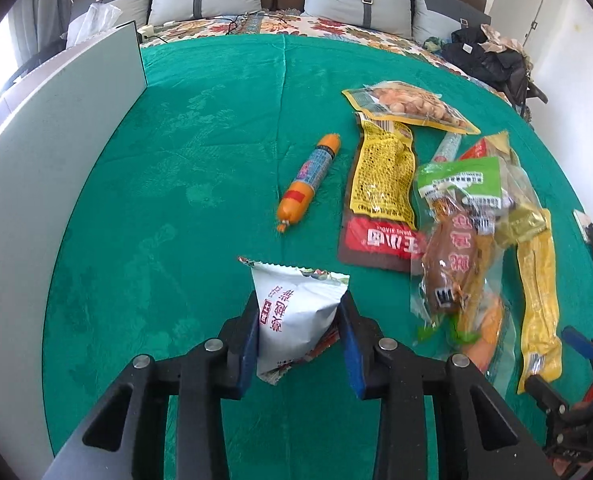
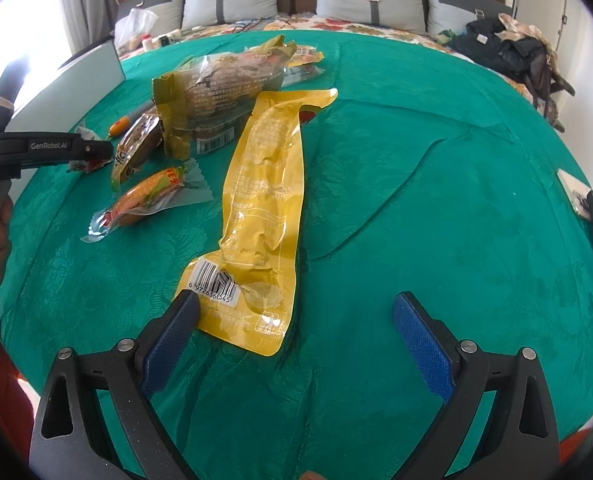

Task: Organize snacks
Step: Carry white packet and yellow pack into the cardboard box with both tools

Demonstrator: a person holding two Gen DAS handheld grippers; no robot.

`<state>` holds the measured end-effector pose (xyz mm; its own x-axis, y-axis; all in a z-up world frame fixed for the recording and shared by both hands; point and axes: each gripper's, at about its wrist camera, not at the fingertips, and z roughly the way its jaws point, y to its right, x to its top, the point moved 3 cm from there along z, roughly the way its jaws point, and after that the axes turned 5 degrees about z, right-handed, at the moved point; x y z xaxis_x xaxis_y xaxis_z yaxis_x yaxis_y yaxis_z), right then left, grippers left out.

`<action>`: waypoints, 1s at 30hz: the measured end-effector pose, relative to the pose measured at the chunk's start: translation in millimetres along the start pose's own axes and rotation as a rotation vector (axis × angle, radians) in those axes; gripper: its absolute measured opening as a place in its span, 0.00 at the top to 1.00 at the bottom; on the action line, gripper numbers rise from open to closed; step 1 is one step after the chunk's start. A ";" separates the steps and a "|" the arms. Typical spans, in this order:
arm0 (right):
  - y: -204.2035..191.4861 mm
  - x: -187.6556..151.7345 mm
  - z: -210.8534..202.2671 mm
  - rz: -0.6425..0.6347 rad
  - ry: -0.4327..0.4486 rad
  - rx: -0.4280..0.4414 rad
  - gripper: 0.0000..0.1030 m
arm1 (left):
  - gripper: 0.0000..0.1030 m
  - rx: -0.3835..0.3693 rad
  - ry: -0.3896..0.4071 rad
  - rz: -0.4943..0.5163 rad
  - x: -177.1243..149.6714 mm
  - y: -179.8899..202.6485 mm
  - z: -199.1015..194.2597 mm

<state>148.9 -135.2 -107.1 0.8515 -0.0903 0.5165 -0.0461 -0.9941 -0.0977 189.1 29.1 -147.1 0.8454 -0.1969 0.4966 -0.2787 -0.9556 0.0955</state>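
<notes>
Green tablecloth (image 1: 176,160), left hand-held gripper (image 1: 300,312) pinching puffy white snack packet (image 1: 292,312), right hand-held gripper (image 2: 296,312) spread wide.

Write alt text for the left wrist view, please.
The left gripper is shut on a white snack bag above a green tablecloth. Ahead lies an orange sausage stick; a pile of mixed snack packets sits to the right.

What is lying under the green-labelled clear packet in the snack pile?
The green-labelled clear packet overlaps a red-and-yellow packet at its left edge, a long yellow packet on its right, and an orange packet behind. How far they reach underneath is covered.
</notes>
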 end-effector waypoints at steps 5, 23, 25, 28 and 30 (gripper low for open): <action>-0.5 -1.1 0.3 0.008 0.010 -0.004 0.04 | 0.60 -0.021 -0.020 0.056 -40.2 -11.4 -25.3; -22.2 71.6 38.5 -0.033 -0.221 -0.025 0.51 | 0.75 -0.040 0.062 -0.007 -57.9 -26.2 -51.1; -13.3 68.7 31.3 0.029 -0.228 0.021 0.52 | 0.75 -0.074 0.074 -0.034 -62.1 -33.0 -59.3; 14.6 64.4 4.2 0.160 -0.173 0.076 0.52 | 0.75 -0.139 0.108 -0.081 -64.6 -40.1 -77.2; 33.9 60.4 -14.3 0.257 -0.142 0.119 0.52 | 0.75 -0.172 0.135 -0.098 -63.3 -41.6 -92.5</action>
<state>191.3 -175.2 -67.0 0.8848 -0.3199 0.3389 -0.2146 -0.9252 -0.3130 105.1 101.6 -102.7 0.8067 -0.0627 0.5876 -0.2814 -0.9151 0.2887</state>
